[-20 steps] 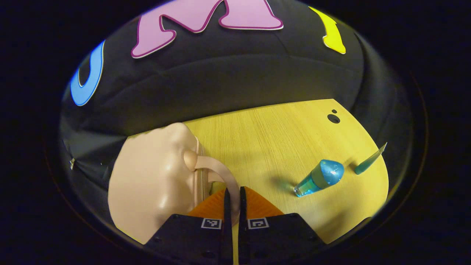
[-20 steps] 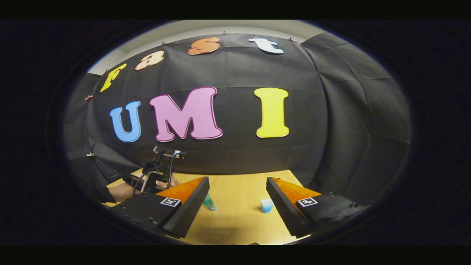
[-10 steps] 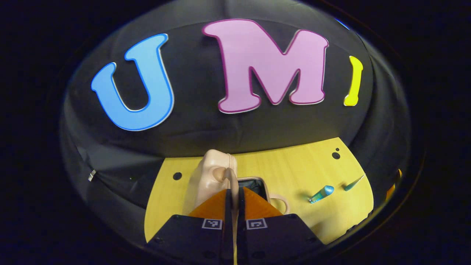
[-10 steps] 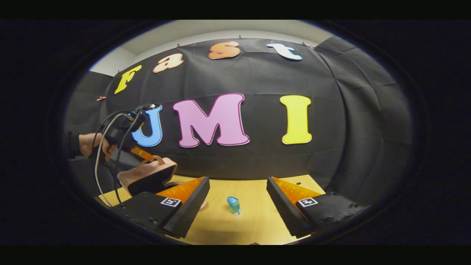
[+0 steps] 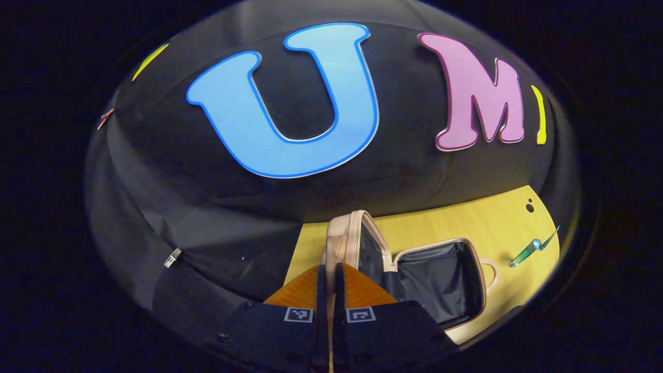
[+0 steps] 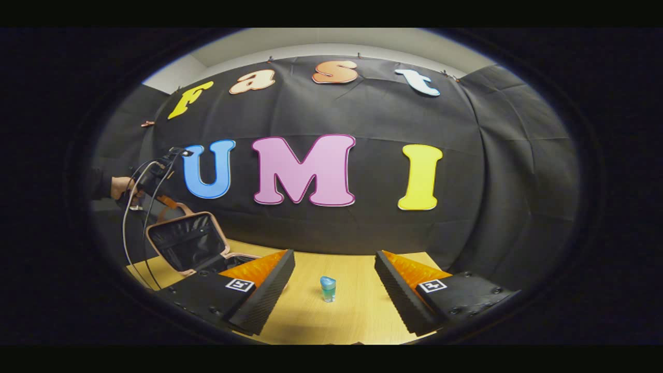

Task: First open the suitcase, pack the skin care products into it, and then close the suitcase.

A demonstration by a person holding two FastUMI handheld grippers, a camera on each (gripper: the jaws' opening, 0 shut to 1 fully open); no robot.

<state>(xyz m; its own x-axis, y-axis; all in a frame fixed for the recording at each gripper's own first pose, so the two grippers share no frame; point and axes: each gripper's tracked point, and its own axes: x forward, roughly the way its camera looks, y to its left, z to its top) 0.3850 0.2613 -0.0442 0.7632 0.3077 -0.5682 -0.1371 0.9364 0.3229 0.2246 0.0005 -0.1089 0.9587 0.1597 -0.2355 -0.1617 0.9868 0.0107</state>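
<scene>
Fingers of the left gripper (image 5: 328, 269) are pressed together on the handle of the suitcase lid (image 5: 346, 239), which stands roughly upright on its hinge. In the right gripper view the same lid (image 6: 187, 241) shows its dark lining, with a hand (image 6: 120, 187) holding that gripper above it. The suitcase base (image 5: 440, 282) lies open on the table (image 5: 456, 223), dark-lined and, as far as can be seen, empty. To finish the opening well, the lid should be carried on past upright along its hinge arc — not pulled sideways — and released only once it rests by its own weight, or it could fall shut. The right gripper (image 6: 334, 282) hangs spread wide above the table, holding nothing. A small blue bottle (image 6: 327, 288) stands upright between its fingers, farther off — likely the first product to take. In the left gripper view a bottle (image 5: 524, 252) and a thin tube (image 5: 550, 238) lie beyond the suitcase handle.
</scene>
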